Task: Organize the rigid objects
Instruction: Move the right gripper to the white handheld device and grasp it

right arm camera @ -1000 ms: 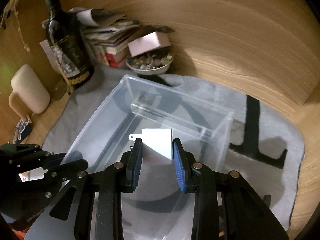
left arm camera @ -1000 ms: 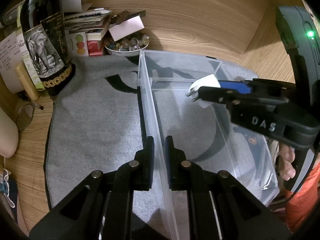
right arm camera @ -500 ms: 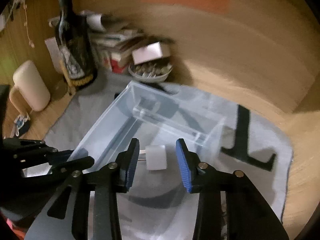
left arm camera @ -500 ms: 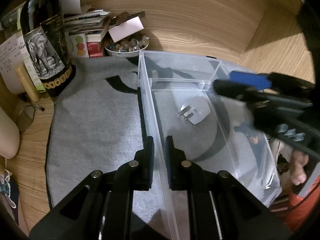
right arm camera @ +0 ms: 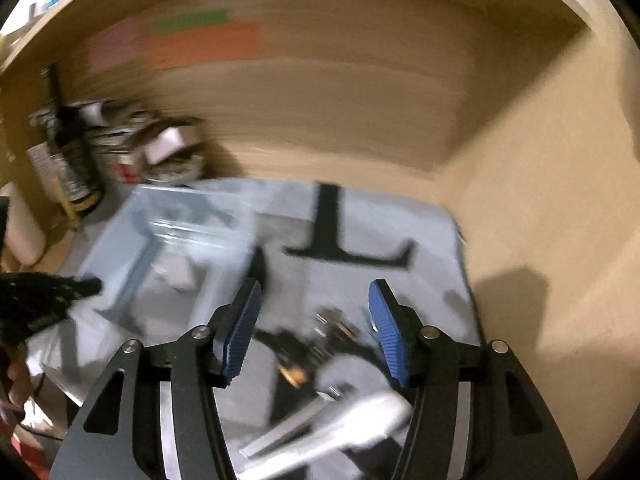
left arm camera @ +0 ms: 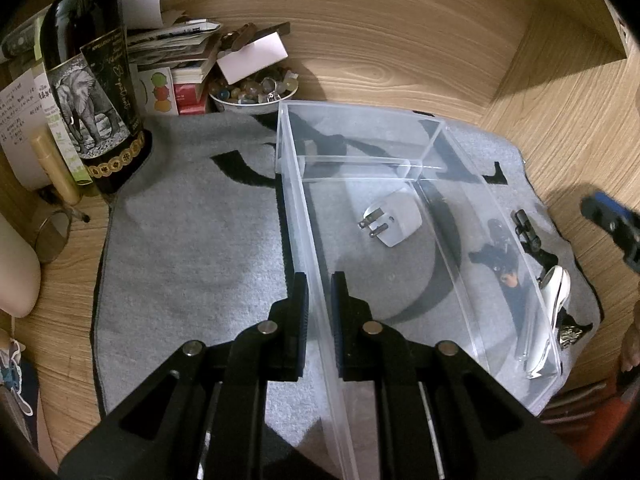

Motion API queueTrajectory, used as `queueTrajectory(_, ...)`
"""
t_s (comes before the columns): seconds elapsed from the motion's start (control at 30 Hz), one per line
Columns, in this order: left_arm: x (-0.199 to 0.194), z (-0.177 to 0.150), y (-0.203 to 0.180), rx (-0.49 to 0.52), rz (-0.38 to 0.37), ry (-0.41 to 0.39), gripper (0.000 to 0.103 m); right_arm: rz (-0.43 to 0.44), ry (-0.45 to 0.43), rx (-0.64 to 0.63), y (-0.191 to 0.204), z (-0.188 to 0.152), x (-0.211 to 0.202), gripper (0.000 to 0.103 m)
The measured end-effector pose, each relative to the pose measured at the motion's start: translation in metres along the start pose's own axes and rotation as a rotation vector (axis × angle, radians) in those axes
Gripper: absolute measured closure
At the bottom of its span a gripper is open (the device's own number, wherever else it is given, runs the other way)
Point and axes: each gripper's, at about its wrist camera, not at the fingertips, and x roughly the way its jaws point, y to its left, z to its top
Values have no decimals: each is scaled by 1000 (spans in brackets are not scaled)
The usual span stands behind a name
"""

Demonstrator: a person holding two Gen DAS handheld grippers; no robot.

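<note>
A white plug adapter (left arm camera: pixel 394 218) lies on the floor of the clear plastic bin (left arm camera: pixel 360 112), prongs pointing left. My left gripper (left arm camera: pixel 320 300) is shut on the bin's left wall and holds it still. My right gripper (right arm camera: pixel 314 308) hovers to the right of the bin; its jaws are opening and nothing is between them. Below it on the grey mat (right arm camera: pixel 400 216) lie a small black piece with an orange spot (right arm camera: pixel 296 364) and a long white object (right arm camera: pixel 360 412). The right wrist view is blurred by motion. A fingertip of the right gripper (left arm camera: pixel 612 220) shows at the left wrist view's right edge.
A dark wine bottle (left arm camera: pixel 92 92), stacked books and papers (left arm camera: pixel 176 52) and a bowl of stones (left arm camera: pixel 256 96) crowd the back left corner. Wooden walls close in behind and to the right. Outside the bin's right wall lie a black clip (left arm camera: pixel 526 228) and other small items.
The right gripper let go of the white plug, which now lies in the bin. That gripper then swung out to the right with its jaws widening. The left gripper kept still.
</note>
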Motion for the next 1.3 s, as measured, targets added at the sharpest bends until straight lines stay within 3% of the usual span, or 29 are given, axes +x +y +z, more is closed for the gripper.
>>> queueTrajectory(0.17, 1, 0, 1, 7, 4, 1, 92, -66, 70, 101, -36, -31, 5, 50)
queueTrajectory(0.3, 1, -1, 2, 12, 9, 2, 92, -58, 145, 183, -54, -57, 21, 50)
queueTrajectory(0.43, 1, -1, 3, 11, 10, 8, 92, -14, 211, 248, -61, -82, 33, 47)
queueTrajectory(0.5, 0, -2, 2, 10, 13, 9, 92, 26, 214, 278, -61, -89, 34, 39)
queueTrajectory(0.8, 0, -4, 1, 12, 16, 12, 92, 138, 240, 369, -62, -98, 54, 34)
queueTrajectory(0.93, 0, -3, 1, 14, 14, 13, 92, 109, 227, 317, -53, -94, 57, 36)
queueTrajectory(1.0, 0, -3, 1, 13, 13, 12, 92, 117, 220, 323, -54, -93, 58, 51)
queueTrajectory(1.07, 0, -3, 1, 13, 13, 13, 92, 124, 223, 338, -57, -91, 60, 60)
queueTrajectory(1.3, 0, -3, 1, 14, 14, 13, 92, 90, 190, 321, -53, -82, 63, 64)
